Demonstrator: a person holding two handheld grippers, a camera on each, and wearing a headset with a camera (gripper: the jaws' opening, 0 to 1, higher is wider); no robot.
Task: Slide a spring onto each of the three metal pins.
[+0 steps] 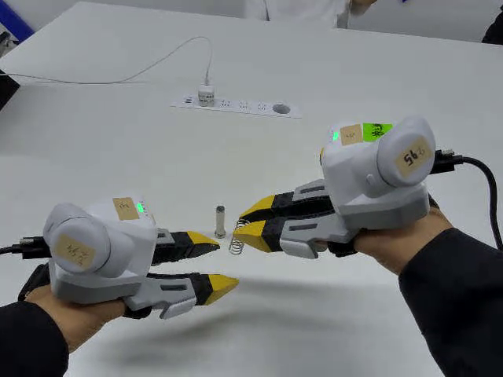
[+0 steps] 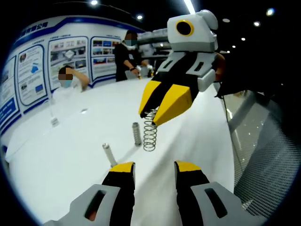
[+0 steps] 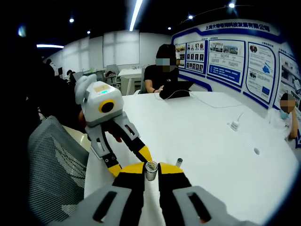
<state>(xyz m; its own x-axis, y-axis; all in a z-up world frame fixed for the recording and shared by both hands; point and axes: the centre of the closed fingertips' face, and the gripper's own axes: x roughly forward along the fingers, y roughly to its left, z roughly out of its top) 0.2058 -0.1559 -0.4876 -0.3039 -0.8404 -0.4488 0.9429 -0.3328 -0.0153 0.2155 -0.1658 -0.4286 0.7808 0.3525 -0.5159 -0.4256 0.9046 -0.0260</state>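
My right gripper (image 1: 238,222) is shut on the top of a small wire spring (image 1: 236,245), which hangs down with its lower end at the white table. Just left of it stands a short upright metal pin (image 1: 220,221). In the left gripper view the spring (image 2: 149,136) hangs beside a ribbed-looking pin (image 2: 136,133), and a bare pin (image 2: 109,154) stands nearer. My left gripper (image 1: 225,265) is open with nothing between its jaws, a little in front of the pins. In the right gripper view the spring (image 3: 151,170) sits between the yellow jaw tips, a pin (image 3: 178,163) just beyond.
A white power strip (image 1: 236,105) with a plugged-in charger (image 1: 206,96) and its cable lies at the back of the table (image 1: 118,157). People sit at the table's far side (image 3: 164,70). A mesh chair (image 3: 51,165) stands off the table's edge.
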